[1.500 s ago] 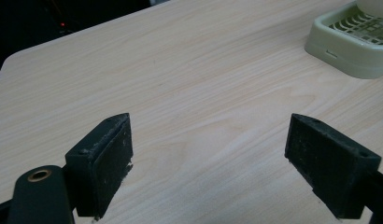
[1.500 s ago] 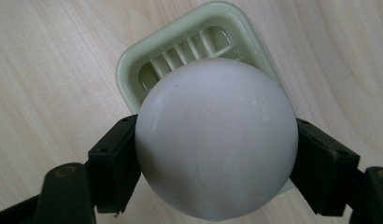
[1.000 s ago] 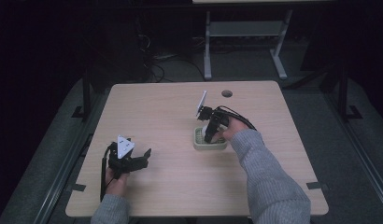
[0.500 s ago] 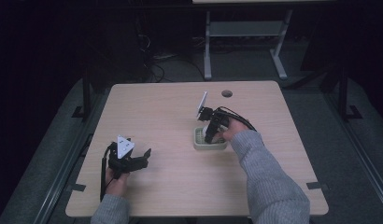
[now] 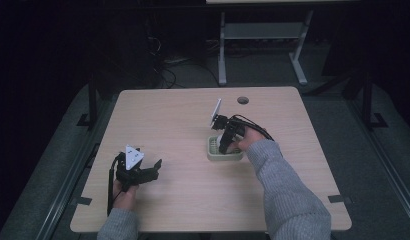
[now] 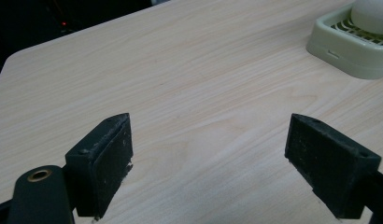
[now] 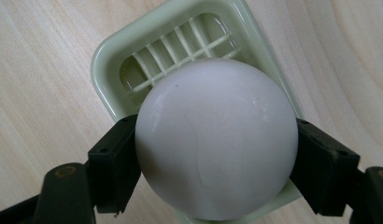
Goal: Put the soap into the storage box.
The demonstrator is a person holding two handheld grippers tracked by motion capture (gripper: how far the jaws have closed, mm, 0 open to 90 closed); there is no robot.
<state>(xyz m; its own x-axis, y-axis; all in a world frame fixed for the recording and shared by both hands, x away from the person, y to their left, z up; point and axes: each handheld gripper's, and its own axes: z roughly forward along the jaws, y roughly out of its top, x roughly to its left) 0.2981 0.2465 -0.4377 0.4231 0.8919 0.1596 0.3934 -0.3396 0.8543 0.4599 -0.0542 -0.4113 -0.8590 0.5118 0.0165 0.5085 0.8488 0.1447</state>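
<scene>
A pale green slotted tray (image 5: 213, 151) (image 7: 133, 51) (image 6: 339, 46) sits right of the table's middle. My right gripper (image 5: 224, 145) (image 7: 213, 158) points down into it, shut on a white ball (image 7: 215, 137) (image 6: 374, 11) that hangs just over the tray's grid. Whether the ball touches the grid I cannot tell. My left gripper (image 5: 143, 172) (image 6: 222, 158) rests low over the bare wood near the front left, jaws wide open with nothing between them.
The light wooden table (image 5: 173, 125) has a round cable hole (image 5: 243, 100) near its far edge. A metal desk frame (image 5: 263, 35) and cables stand on the dark floor beyond. Bare wood lies between the two grippers.
</scene>
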